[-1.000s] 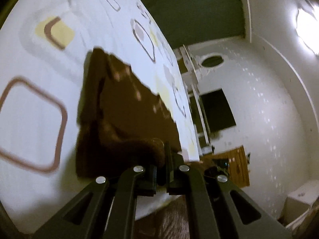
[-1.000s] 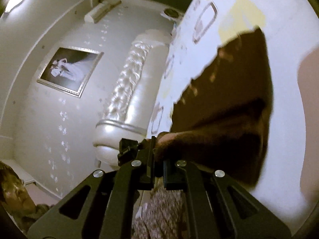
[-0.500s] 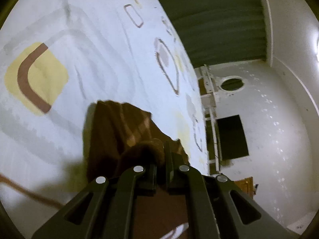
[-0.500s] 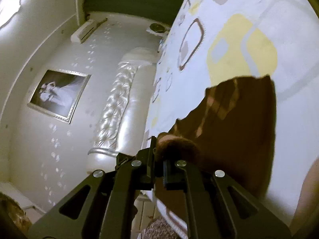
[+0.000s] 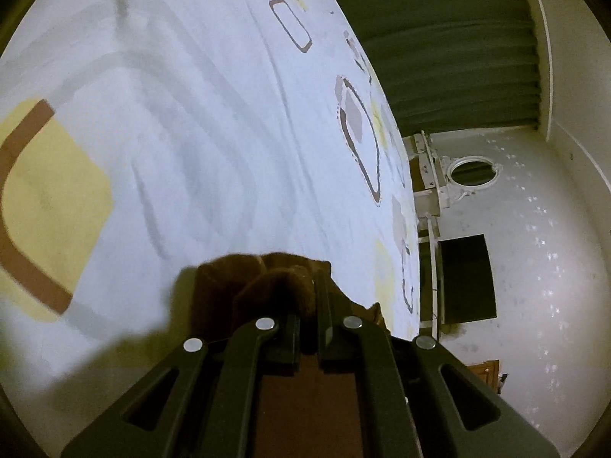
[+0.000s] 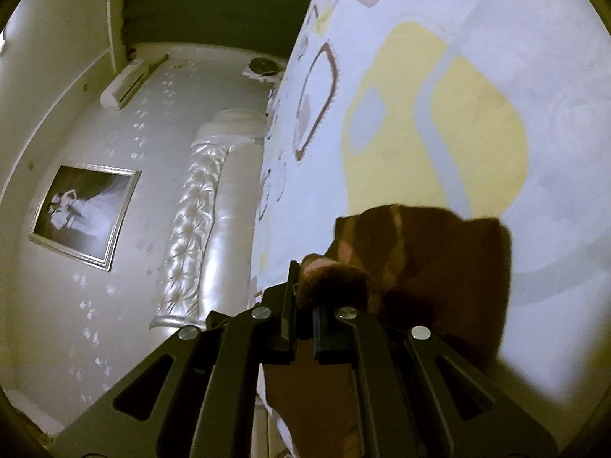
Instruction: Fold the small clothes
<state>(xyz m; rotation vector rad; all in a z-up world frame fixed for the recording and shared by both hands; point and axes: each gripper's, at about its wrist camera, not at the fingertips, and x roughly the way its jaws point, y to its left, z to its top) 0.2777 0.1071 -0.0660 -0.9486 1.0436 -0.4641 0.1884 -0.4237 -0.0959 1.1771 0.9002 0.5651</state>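
My left tongs and right tongs each pinch a corner of the brown cloth over the bedsheet; uneven lowering could skew the fold

The brown cloth is mostly hidden behind the left gripper, so its full outline cannot be told. In the right wrist view its lower part runs under the right gripper (the far edge is smeared). The bedsheet is cut off by both round frames.
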